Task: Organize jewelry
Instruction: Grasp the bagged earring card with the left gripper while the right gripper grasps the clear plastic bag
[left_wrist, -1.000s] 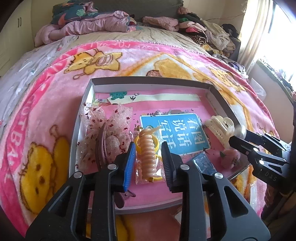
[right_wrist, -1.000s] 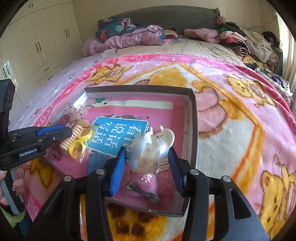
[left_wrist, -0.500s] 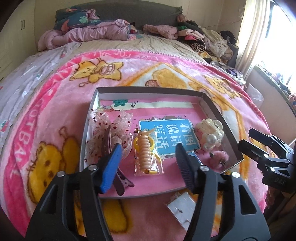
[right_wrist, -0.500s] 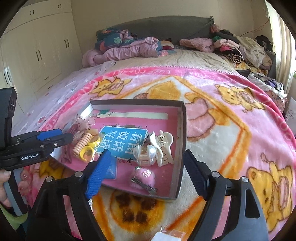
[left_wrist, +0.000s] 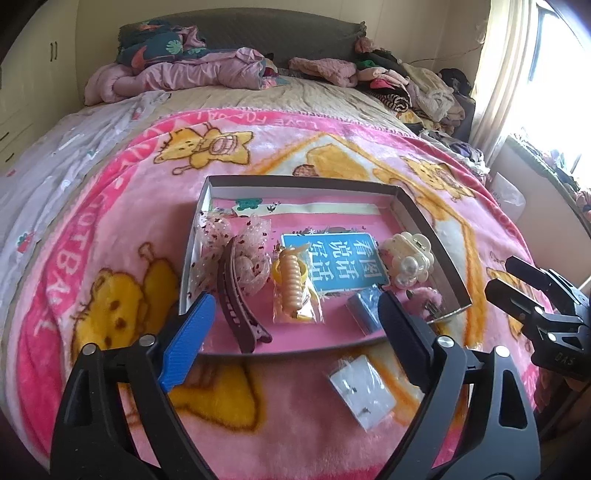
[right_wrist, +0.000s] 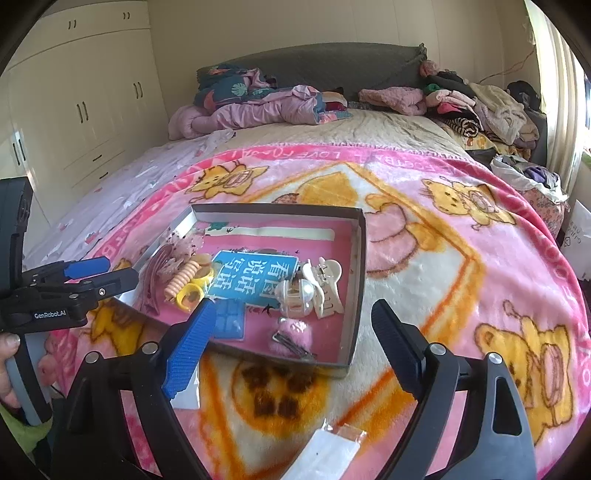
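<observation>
A shallow grey box (left_wrist: 432, 236) (right_wrist: 360, 266) lies on the pink blanket. Inside are a lace bow (left_wrist: 236, 251), a dark red hair clip (left_wrist: 236, 302), a bagged coil hair tie (left_wrist: 293, 286) (right_wrist: 184, 278), a cream pearl claw clip (left_wrist: 408, 258) (right_wrist: 312, 288), a pink fluffy clip (left_wrist: 426, 299) (right_wrist: 293, 338) and a blue card (left_wrist: 343, 258). My left gripper (left_wrist: 295, 341) is open and empty, held before the box's near edge. My right gripper (right_wrist: 291, 350) is open and empty, over the box's near corner. A small white earring packet (left_wrist: 360, 389) lies on the blanket in front of the box; another packet (right_wrist: 321, 450) shows in the right view.
The pink cartoon blanket (right_wrist: 461, 258) covers the bed. Piles of clothes (left_wrist: 406, 88) and a bunched pink quilt (left_wrist: 184, 74) lie by the headboard. White wardrobes (right_wrist: 74, 122) stand at the left; a curtain and window (left_wrist: 517, 74) are at the right.
Both grippers opened wide and pulled back from the box. The right gripper let go of the pearl claw clip, which now lies in the box. The white packet came into view.
</observation>
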